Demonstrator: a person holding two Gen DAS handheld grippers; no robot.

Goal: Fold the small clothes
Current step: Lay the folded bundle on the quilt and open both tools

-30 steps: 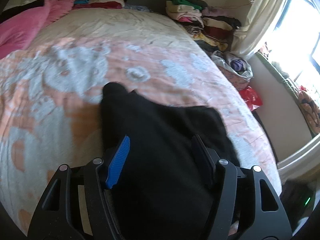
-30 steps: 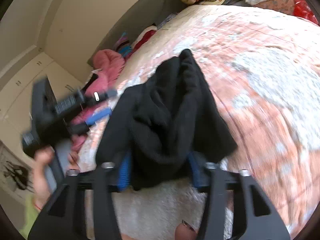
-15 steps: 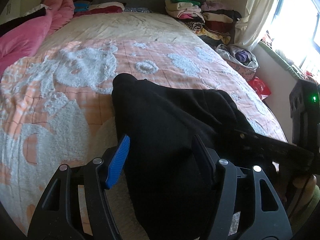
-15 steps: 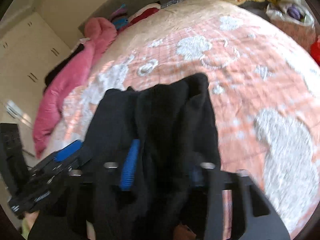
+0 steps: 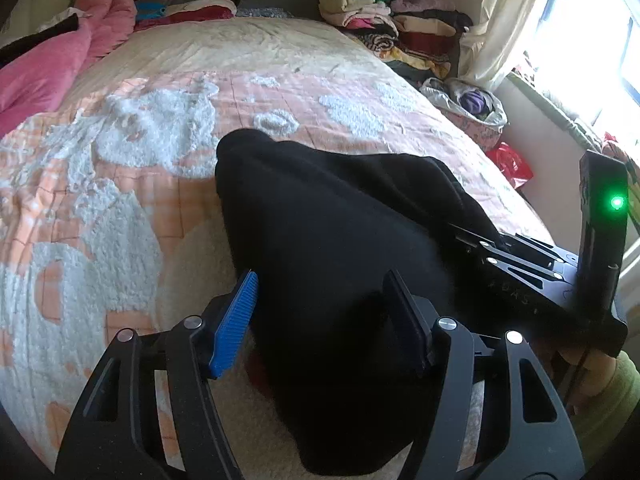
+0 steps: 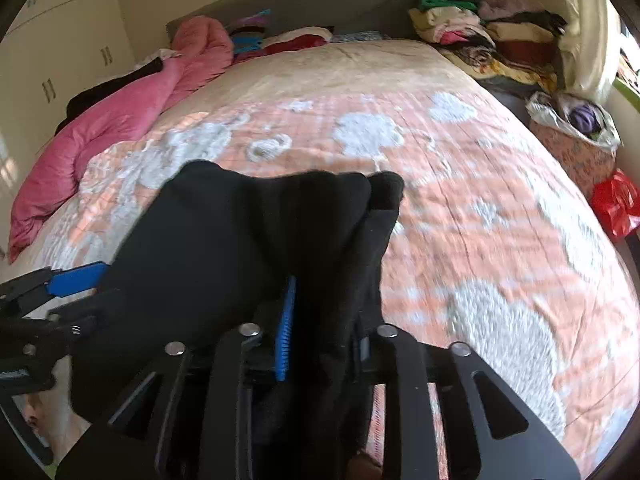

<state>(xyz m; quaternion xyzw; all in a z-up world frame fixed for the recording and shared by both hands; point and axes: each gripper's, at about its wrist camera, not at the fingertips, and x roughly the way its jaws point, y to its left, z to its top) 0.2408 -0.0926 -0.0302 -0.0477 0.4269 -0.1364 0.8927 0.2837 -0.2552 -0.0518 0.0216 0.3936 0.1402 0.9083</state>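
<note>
Left wrist view: the left gripper point(image 5: 320, 312) has its jaws set wide apart, the blue ribbed pad point(image 5: 234, 322) on the left and the dark finger on the right, with the black garment point(image 5: 320, 240) bulging up between them and draping over the near edge. Whether the pads actually press the cloth cannot be told. From there the garment runs away across the peach-and-white bedspread point(image 5: 132, 168) toward the right, where its far fold meets the right gripper point(image 5: 476, 240), seen side-on with a green light glowing on its body.

Right wrist view: the left gripper point(image 6: 76, 280) enters at the left edge, its blue pad against the garment's point(image 6: 240, 232) left side. At centre, the right gripper point(image 6: 324, 328) has its jaws drawn close together, clamped on a bunched fold of the black cloth. The rest of the garment spreads to the left and far side of these jaws, over the bedspread point(image 6: 480, 200). A pink blanket point(image 6: 120, 120) lies far left; stacked clothes point(image 6: 480, 28) sit far right.
</note>
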